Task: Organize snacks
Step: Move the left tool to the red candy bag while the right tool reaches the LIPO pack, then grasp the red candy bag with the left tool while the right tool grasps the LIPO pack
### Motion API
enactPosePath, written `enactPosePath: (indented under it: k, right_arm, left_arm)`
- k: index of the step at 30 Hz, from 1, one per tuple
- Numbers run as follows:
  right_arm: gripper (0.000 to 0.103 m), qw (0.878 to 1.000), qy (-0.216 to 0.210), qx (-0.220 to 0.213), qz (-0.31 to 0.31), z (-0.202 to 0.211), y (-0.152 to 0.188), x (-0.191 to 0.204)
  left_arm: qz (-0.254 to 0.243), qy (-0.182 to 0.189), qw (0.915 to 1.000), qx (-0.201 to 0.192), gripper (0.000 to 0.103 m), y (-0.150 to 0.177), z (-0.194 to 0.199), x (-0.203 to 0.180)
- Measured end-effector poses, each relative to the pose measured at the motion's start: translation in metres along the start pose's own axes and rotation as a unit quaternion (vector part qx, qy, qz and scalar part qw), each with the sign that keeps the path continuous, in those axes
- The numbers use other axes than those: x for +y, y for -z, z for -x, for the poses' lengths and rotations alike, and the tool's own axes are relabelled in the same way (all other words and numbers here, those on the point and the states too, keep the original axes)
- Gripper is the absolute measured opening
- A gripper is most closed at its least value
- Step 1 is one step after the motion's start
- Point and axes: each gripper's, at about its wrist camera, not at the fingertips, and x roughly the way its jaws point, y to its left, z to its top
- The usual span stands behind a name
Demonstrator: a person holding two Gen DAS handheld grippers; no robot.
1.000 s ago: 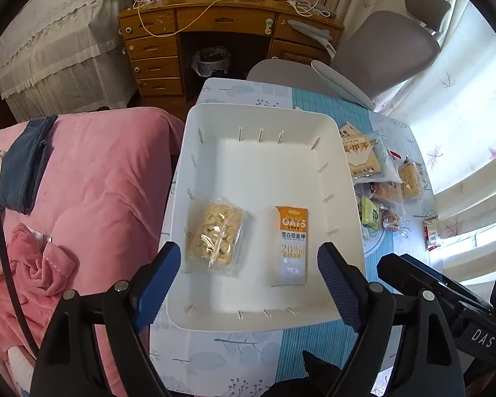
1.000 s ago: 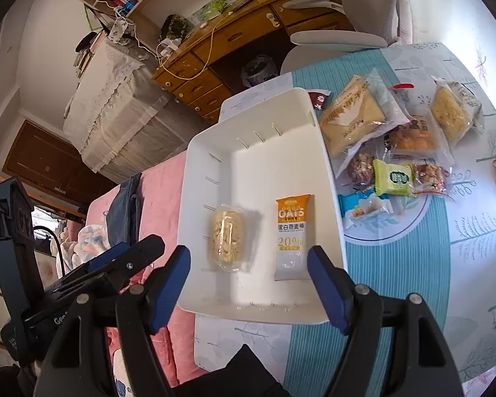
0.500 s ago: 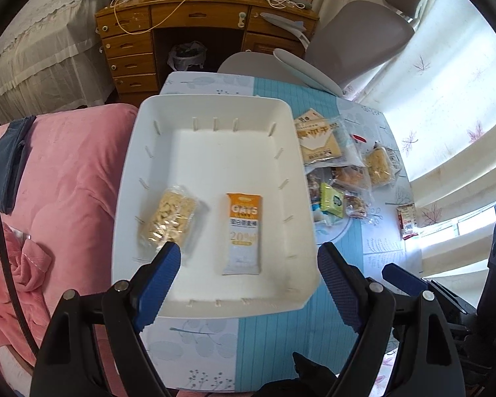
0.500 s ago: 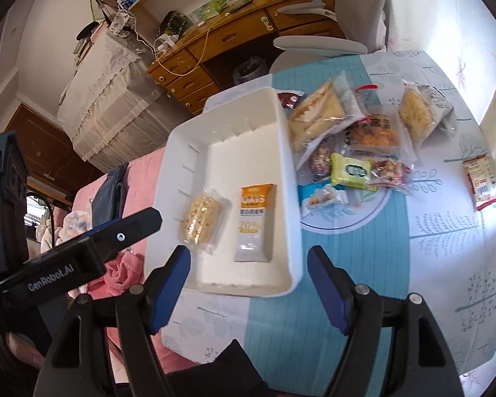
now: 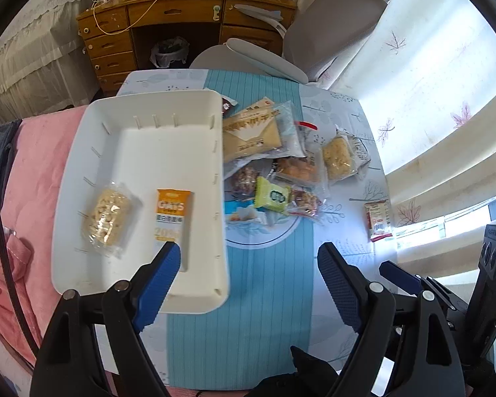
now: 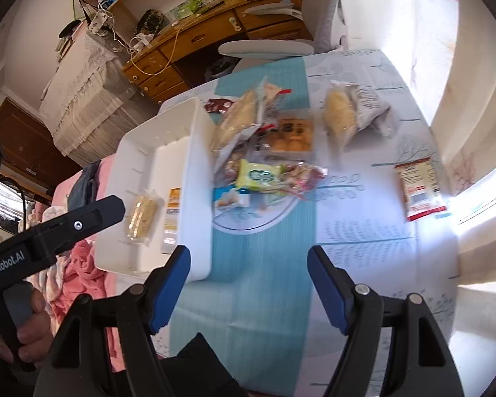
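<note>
A white tray (image 5: 142, 115) sits on the table's left side and holds a clear-wrapped rice cracker (image 5: 106, 215) and an orange OATS bar (image 5: 170, 220). Right of it lies a pile of wrapped snacks: a large bread packet (image 5: 253, 132), a green packet (image 5: 271, 197), a pastry pack (image 5: 297, 169) and a yellow cake (image 5: 338, 157). A red-and-white sachet (image 5: 378, 220) lies apart at the right. My left gripper (image 5: 248, 268) is open and empty above the tray's near right corner. My right gripper (image 6: 248, 273) is open and empty above the blue runner; the tray (image 6: 195, 165) and green packet (image 6: 258, 177) lie ahead.
A pink quilt (image 5: 26, 172) lies left of the table. A grey chair (image 5: 317, 29) and a wooden desk (image 5: 168, 16) stand beyond the far edge. A curtained window (image 5: 430, 99) is at the right. The left gripper's body (image 6: 49, 231) shows at the right wrist view's left.
Both grippers have swung right, from over the tray toward the snack pile and blue runner. Both stayed open and empty. The snacks have not moved.
</note>
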Motion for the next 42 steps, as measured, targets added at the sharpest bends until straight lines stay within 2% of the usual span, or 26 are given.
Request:
enactPosePath:
  k: [6, 13, 16, 20, 28, 38, 42]
  right_arm:
    - [0.074, 0.999, 0.036, -0.005, 0.01, 0.009, -0.012, -0.043]
    - [0.074, 0.997, 0.074, -0.001, -0.012, 0.006, -0.023, -0.097]
    - [0.074, 0.996, 0.088, 0.003, -0.014, 0.001, -0.026, -0.116]
    - [0.074, 0.995, 0.099, 0.011, -0.014, -0.008, -0.028, -0.133]
    - [0.074, 0.991, 0.125, 0.037, -0.004, -0.03, -0.032, -0.161]
    - [0.074, 0.987, 0.144, 0.063, 0.02, -0.059, -0.033, -0.187]
    - [0.074, 0.986, 0.146, 0.071, 0.024, -0.067, -0.034, -0.195]
  left_arm:
    - [0.013, -0.005, 0.9999, 0.008, 0.087, -0.005, -0.015, -0.033]
    - [0.036, -0.011, 0.9991, 0.017, 0.09, -0.01, -0.039, -0.052]
    - [0.065, 0.005, 0.9973, 0.033, 0.09, -0.012, -0.055, -0.054]
    - [0.117, 0.027, 0.9902, 0.071, 0.09, -0.013, -0.085, -0.054]
    - [0.174, 0.008, 0.9791, 0.104, 0.09, -0.019, -0.135, -0.056]
    - [0.203, -0.019, 0.97, 0.132, 0.09, -0.027, -0.191, -0.066]
    - [0.207, -0.031, 0.9688, 0.133, 0.09, -0.03, -0.206, -0.068]
